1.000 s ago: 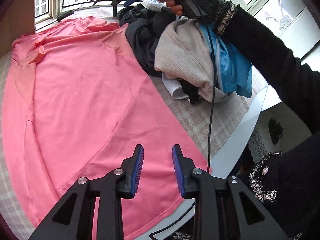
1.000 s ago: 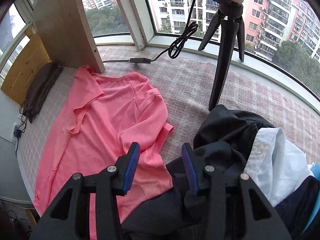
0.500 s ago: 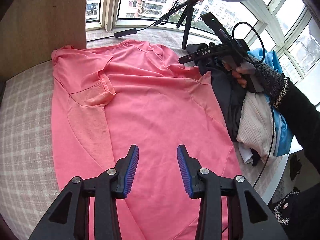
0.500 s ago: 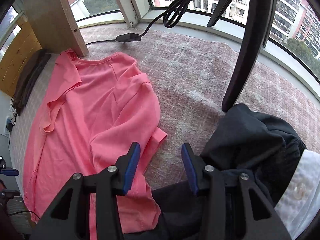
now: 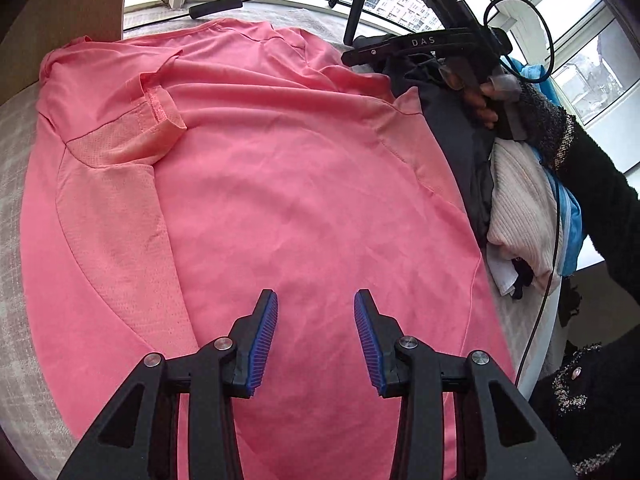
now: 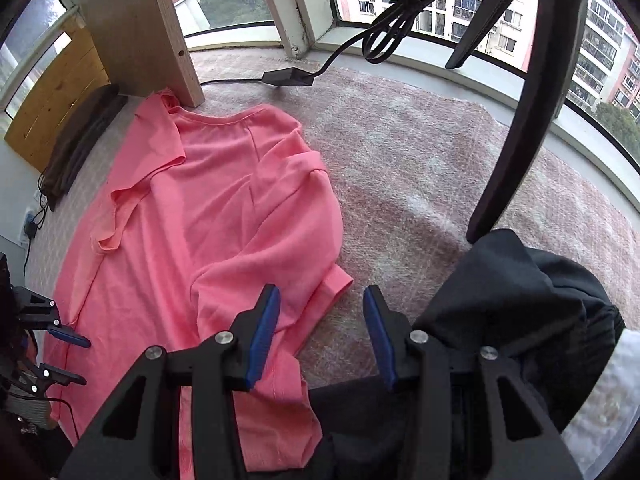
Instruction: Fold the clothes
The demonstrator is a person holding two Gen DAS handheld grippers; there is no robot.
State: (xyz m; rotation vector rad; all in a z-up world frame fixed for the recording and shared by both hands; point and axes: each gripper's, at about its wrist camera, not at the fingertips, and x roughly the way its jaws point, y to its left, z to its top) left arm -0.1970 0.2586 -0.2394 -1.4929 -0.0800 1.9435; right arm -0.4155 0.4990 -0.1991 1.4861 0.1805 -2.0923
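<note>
Across the plaid-covered table (image 6: 420, 152), a pink T-shirt (image 5: 280, 184) lies spread nearly flat, filling the left wrist view from 9 to 3 o'clock; its near sleeve (image 5: 132, 140) is already turned in over the body, while the far sleeve (image 6: 320, 284) is loose. At 3 o'clock beside it waits a pile of unfolded clothes (image 5: 516, 200), dark, cream and blue, touching the shirt's edge. Over the past second the left gripper (image 5: 316, 336) has swung from the hem toward the chest, and it now hovers above the shirt's lower middle, jaws spread wide and holding nothing. The right gripper (image 6: 322, 332) has meanwhile advanced from over the dark garment (image 6: 512, 280) to the far sleeve, which sits at 12 o'clock just past its fingertips; its jaws are equally wide apart and empty. Judging by this, the sleeve fold on that side is likely the step in hand, and the folding looks barely begun. A tripod leg (image 6: 532, 96) stands close at 1 o'clock and could snag a lifted sleeve.
</note>
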